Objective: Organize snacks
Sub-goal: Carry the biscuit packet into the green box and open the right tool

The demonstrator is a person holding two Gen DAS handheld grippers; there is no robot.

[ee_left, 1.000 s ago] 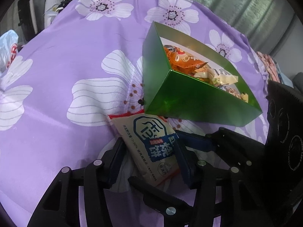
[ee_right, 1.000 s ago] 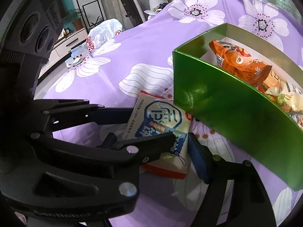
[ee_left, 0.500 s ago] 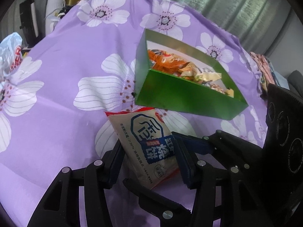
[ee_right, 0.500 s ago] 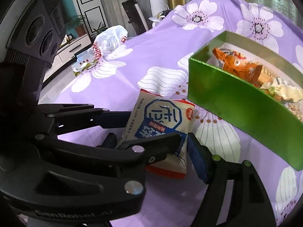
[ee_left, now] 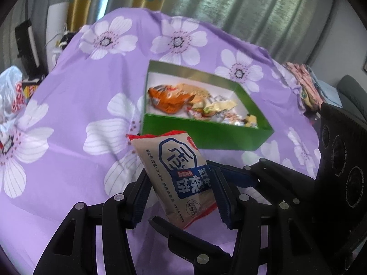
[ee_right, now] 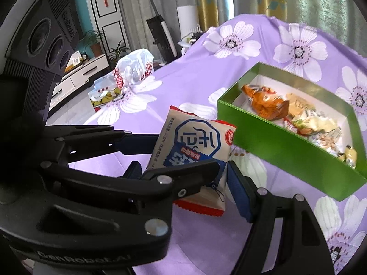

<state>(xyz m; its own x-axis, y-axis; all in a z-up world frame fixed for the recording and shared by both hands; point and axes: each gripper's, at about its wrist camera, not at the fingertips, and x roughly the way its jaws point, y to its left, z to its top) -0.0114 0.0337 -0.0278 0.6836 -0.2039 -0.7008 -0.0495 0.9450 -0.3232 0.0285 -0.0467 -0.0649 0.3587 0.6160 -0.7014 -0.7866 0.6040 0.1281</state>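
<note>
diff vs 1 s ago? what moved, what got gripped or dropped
Both grippers, left and right, have lifted the biscuit packet off the purple cloth, up and away from the green box. Nothing released. Box and the snacks inside it unchanged.

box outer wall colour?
Glossy green outside, white inside; the box shows best in the right wrist view.

Grey and gold curtains (ee_right: 270, 2) hang behind a purple floral cloth (ee_right: 195, 84). At left stand a teal wall (ee_right: 88, 11), white panelled door (ee_right: 107, 4), low white cabinet (ee_right: 78, 78) and potted plants (ee_right: 94, 42).
</note>
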